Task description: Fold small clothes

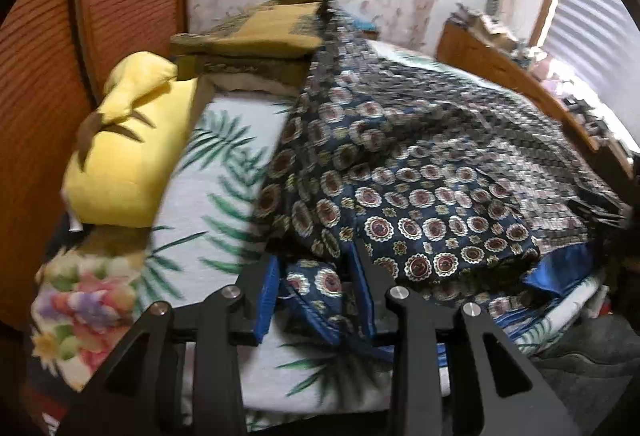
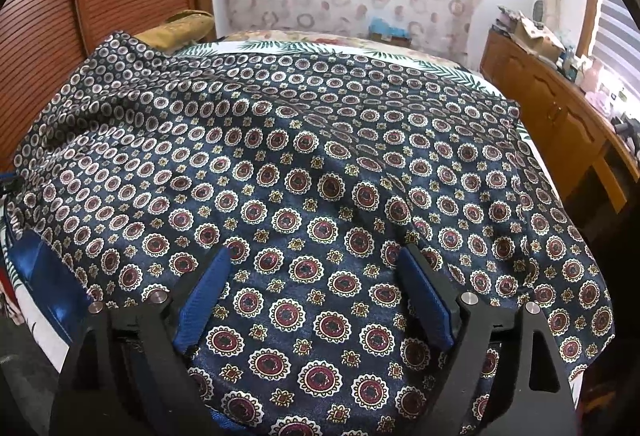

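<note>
The fold could slip loose.
Left gripper (image 1: 316, 300) pinches the near edge of the dark blue flower-print silky cloth (image 2: 320, 164); right gripper (image 2: 316, 300) gapes wide above it, holding nothing.

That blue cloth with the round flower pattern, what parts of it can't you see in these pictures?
- Left wrist view: the far half of the navy medallion-print silky cloth is smeared by motion blur.
- Left wrist view: the fold between the left gripper's blue-padded fingers is partly covered by them, so the grip is unclear.
- Right wrist view: the cloth's near edge runs under the right gripper and out of frame.
</note>
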Action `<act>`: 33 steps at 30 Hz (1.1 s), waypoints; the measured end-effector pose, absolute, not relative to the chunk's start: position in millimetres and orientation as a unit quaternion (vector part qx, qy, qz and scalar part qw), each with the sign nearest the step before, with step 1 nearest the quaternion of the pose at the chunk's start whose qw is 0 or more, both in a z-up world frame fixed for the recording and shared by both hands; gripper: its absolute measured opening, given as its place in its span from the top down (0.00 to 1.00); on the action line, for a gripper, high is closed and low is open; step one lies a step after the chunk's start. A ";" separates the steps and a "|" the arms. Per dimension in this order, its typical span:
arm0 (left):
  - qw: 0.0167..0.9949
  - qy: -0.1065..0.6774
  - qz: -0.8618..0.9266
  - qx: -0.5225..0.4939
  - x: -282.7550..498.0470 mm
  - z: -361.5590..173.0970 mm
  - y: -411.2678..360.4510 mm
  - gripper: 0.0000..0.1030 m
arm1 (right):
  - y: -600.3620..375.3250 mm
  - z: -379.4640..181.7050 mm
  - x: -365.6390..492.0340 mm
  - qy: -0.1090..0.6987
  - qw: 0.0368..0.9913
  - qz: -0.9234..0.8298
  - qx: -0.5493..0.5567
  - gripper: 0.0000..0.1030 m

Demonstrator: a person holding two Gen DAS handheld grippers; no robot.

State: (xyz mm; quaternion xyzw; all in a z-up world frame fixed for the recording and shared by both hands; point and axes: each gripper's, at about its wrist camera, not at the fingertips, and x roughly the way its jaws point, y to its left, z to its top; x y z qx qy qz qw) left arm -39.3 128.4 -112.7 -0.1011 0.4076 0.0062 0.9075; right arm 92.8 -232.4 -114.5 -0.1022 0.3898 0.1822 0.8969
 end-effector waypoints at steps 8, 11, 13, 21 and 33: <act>0.909 0.382 -0.031 -0.164 -26.9 -111.1 133.4 0.97 | -232.4 -114.5 92.7 0.390 0.897 0.182 -0.102 0.15; 0.918 0.355 -0.036 -0.174 -27.1 -99.8 132.9 0.99 | -232.6 -114.6 92.5 0.390 0.897 0.182 -0.102 0.15; 0.925 0.337 -0.043 -0.171 -27.0 -88.1 128.0 0.99 | -232.6 -114.5 92.4 0.390 0.897 0.182 -0.102 0.15; 0.940 0.287 -0.114 -0.146 -5.3 -38.8 83.8 0.99 | -238.4 -111.0 92.2 0.396 0.893 0.193 -0.091 0.15; 0.931 0.250 -0.255 -0.077 57.5 23.8 -33.2 0.99 | -302.2 -83.5 83.7 0.335 0.931 0.124 -0.075 0.15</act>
